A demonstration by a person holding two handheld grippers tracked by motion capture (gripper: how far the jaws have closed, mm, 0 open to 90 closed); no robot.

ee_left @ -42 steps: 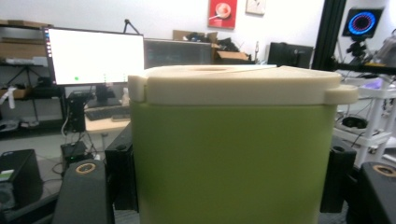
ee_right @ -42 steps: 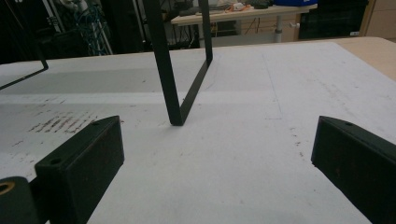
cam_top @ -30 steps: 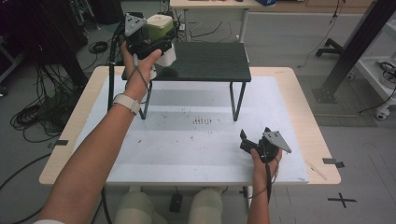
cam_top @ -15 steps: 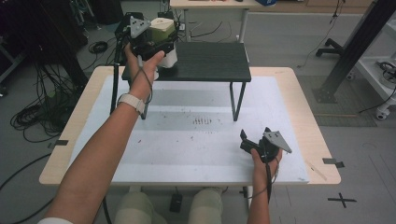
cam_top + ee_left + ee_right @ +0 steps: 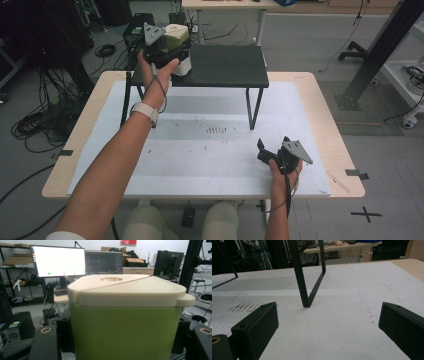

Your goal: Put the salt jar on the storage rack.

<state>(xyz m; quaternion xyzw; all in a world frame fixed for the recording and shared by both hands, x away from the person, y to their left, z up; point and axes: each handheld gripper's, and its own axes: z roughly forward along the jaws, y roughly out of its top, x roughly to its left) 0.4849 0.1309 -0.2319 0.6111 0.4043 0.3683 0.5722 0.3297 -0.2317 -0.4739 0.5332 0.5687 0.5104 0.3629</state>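
Note:
A green container with a cream lid (image 5: 125, 315) sits between the jaws of my left gripper (image 5: 122, 337), whose pads press its two sides. In the high view that gripper (image 5: 170, 51) holds the container (image 5: 176, 35) over the left end of a black raised shelf (image 5: 225, 65), and a pale part shows just below the jaws. I cannot tell whether the container touches the shelf. My right gripper (image 5: 264, 150) is low over the white mat near the table's front right. It is open (image 5: 327, 327) with nothing between its jaws.
The shelf's thin black legs (image 5: 303, 290) stand on the white mat (image 5: 200, 150), one straight ahead of the right gripper. Cables and dark equipment (image 5: 135, 30) lie on the floor to the left, beyond the table. Monitors (image 5: 58, 261) stand behind the container.
The left gripper has carried the container slightly down and toward me at the shelf's left end. The right gripper has not moved.

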